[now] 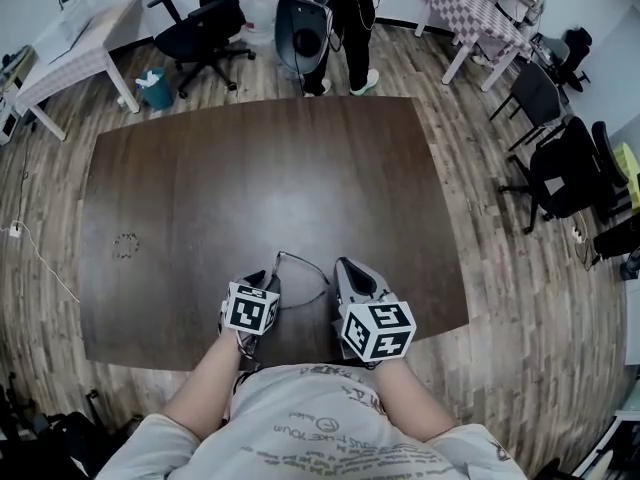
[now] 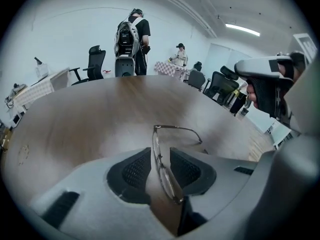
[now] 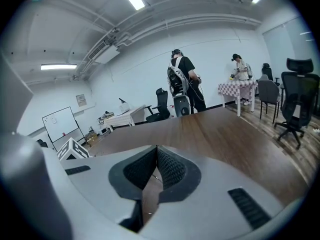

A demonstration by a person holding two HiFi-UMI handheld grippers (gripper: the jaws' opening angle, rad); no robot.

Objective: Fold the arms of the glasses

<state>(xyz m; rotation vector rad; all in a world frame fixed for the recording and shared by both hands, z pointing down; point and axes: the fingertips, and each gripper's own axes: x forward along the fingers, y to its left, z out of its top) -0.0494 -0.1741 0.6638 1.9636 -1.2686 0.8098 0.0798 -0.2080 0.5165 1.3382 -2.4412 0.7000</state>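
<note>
The left tongs (image 2: 160, 153) stand released. Their black dimpled pads (image 2: 136, 170) are apart, and the glasses (image 2: 167, 181) sit upright in the gap between them; as far as I can see, neither pad presses on the frame. The front of the glasses runs lengthwise down that gap, edge-on and pointing away from the tongs. One arm (image 2: 181, 128) is unfolded and sticks out from the far end to the right. That puts it on the side of the right tongs (image 3: 156, 153), which look the nearer pair for swinging it in against the front. I can't make out the other arm.

The right tongs are clenched, their pad tips meeting. A thin glint of wire shows in the slit behind the tips, but I can't tell whether anything is pinched there.

The glasses are a fine metal wire frame with clear lenses, so they are light and springy and would probably twist under a hard squeeze. The tongs have smooth grey plastic shells.

The glasses rest on the near edge of a broad dark wooden table (image 1: 250, 168) with visible grain and a dull sheen.
</note>
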